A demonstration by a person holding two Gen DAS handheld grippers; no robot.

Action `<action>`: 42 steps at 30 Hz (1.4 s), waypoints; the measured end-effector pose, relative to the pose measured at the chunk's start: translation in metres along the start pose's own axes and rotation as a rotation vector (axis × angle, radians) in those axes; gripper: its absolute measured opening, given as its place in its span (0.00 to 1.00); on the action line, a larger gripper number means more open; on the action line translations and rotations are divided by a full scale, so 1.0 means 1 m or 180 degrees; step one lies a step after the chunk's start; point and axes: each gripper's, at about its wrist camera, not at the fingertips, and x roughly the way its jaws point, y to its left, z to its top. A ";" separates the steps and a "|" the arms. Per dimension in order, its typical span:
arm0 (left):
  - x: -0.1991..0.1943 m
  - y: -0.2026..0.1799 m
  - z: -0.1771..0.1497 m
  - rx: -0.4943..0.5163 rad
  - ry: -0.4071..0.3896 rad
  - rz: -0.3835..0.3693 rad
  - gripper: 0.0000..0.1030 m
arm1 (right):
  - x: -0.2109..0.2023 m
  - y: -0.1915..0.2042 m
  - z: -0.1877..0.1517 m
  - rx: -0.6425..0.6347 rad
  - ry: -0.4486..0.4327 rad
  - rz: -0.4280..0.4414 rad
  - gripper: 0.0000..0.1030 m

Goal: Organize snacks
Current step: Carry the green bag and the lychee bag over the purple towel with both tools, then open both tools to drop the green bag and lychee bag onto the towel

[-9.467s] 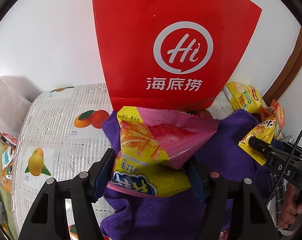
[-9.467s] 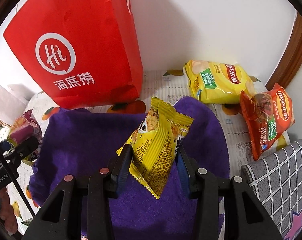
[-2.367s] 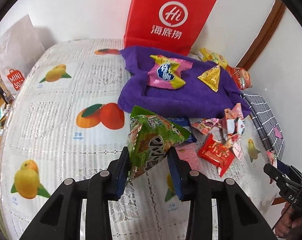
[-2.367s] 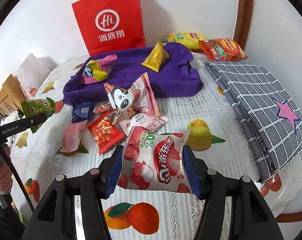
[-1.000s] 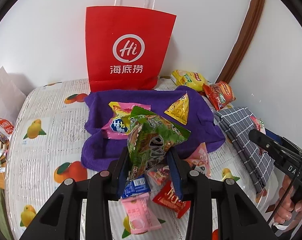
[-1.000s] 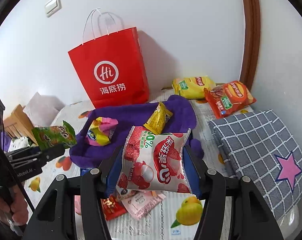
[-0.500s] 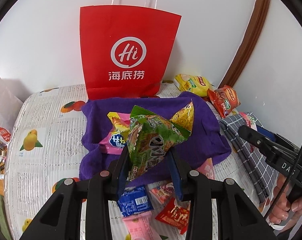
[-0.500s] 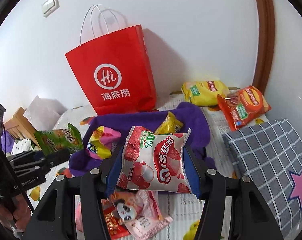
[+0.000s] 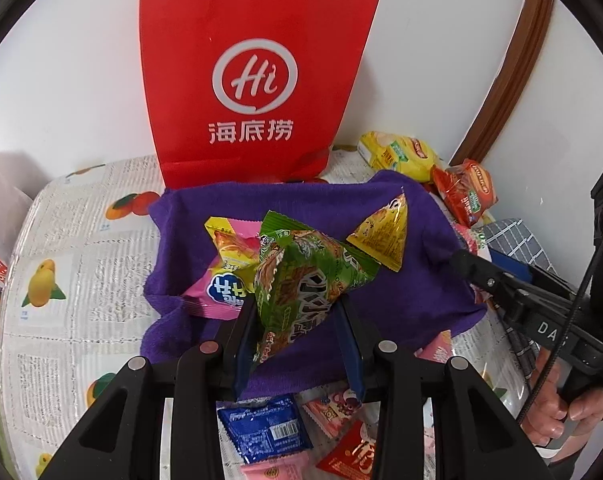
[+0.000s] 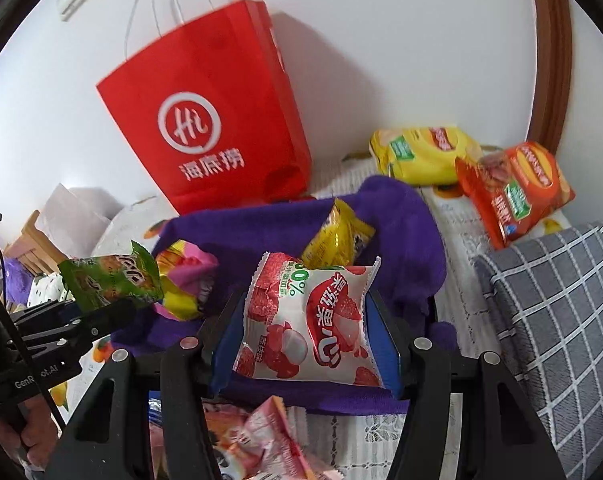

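My left gripper [image 9: 297, 344] is shut on a green snack bag [image 9: 305, 276] and holds it above the front of the purple towel [image 9: 413, 308]. My right gripper [image 10: 309, 344] is shut on a red and white lychee snack bag [image 10: 313, 320] over the towel's [image 10: 405, 240] near edge. A pink and yellow bag [image 9: 225, 280] and a yellow triangular bag [image 9: 381, 236] lie on the towel. The left gripper with its green bag [image 10: 113, 276] shows at the left of the right wrist view.
A red paper bag [image 9: 253, 80] stands against the wall behind the towel. Yellow [image 10: 421, 152] and orange [image 10: 513, 192] chip bags lie at the back right. A grey checked cloth [image 10: 553, 300] is on the right. Several small packets [image 9: 265, 428] lie in front of the towel.
Both grippers have moved forward towards the purple towel with their bags still held. The towel and the red bag look larger and closer.
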 end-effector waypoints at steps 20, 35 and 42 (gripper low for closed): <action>0.047 -0.007 -0.004 -0.0035 0.0216 0.0002 0.35 | 0.042 -0.022 -0.010 0.0095 0.0240 0.0082 0.57; 0.053 -0.009 -0.005 -0.0085 0.0203 -0.0069 0.35 | 0.054 -0.024 -0.013 0.0194 0.0293 0.0124 0.58; 0.057 -0.007 -0.006 -0.0164 0.0206 -0.0134 0.35 | 0.062 -0.030 -0.015 0.0331 0.0352 0.0184 0.60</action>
